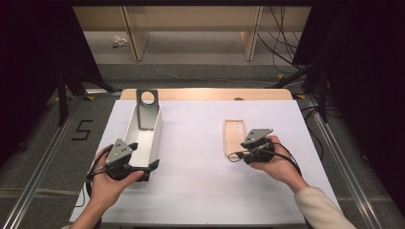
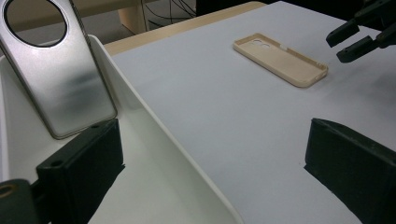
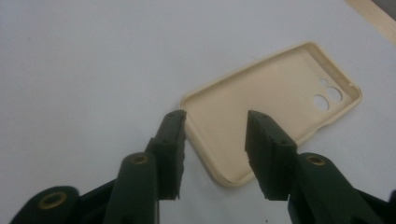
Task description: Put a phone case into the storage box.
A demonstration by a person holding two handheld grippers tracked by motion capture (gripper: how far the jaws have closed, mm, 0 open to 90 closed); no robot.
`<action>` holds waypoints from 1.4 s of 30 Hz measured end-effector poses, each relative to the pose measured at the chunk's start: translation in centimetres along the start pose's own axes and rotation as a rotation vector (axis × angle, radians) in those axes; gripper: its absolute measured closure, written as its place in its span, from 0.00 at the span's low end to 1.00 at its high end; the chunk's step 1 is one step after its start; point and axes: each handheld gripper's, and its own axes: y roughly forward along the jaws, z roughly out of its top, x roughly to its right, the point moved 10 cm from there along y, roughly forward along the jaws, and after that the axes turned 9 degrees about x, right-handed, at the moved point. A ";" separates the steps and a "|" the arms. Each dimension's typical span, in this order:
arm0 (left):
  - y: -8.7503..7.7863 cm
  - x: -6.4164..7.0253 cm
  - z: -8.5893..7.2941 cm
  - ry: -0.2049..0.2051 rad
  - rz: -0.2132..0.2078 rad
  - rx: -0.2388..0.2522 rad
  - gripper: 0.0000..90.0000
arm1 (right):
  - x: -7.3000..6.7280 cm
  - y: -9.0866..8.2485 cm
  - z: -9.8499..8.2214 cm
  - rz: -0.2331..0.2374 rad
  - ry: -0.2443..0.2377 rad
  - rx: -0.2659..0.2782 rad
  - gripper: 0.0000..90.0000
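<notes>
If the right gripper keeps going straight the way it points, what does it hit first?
Most likely the near end of the beige phone case: the right gripper has its open jaws straddling that corner. How high it sits above the case is unclear.

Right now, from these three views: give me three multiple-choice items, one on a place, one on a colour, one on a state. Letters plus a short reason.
1. Where does the metal stand with the round hole sit?
A. in the white bin
B. on the phone case
C. on the floor

2. What colour is the phone case?
A. black
B. beige
C. red

3. How does the right gripper stand to the case?
A. shut flat on the sheet, far from the case
B. jaws apart, one on each side of the case's near end
C. carrying the case in the air

Key: 1 A, the stand leans inside the bin; 2 B, all views show it beige; 3 B, the case lies on the white sheet between gapped jaws.
</notes>
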 end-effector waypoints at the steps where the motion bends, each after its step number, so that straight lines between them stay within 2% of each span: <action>1: 0.0 0.0 0.0 0.000 0.000 0.000 0.04 | 0.0 0.2 -0.2 0.010 -0.007 -0.021 0.57; 6: 0.0 0.1 0.0 -0.003 -0.003 0.001 0.04 | 0.5 0.8 -0.7 0.025 -0.046 -0.096 0.47; 9: 0.0 0.0 0.0 -0.003 -0.001 0.004 0.04 | 0.7 0.9 -0.8 0.032 -0.086 -0.135 0.42; 16: 0.0 0.1 0.0 -0.004 -0.003 0.004 0.04 | 1.0 1.4 -1.3 0.046 -0.121 -0.214 0.32; 29: 0.1 0.1 0.0 -0.005 -0.007 0.004 0.04 | 1.2 2.8 -1.6 0.076 -0.237 -0.345 0.31; 42: 0.1 0.2 0.0 -0.006 -0.011 0.003 0.04 | 1.9 3.5 -1.6 0.072 -0.310 -0.438 0.32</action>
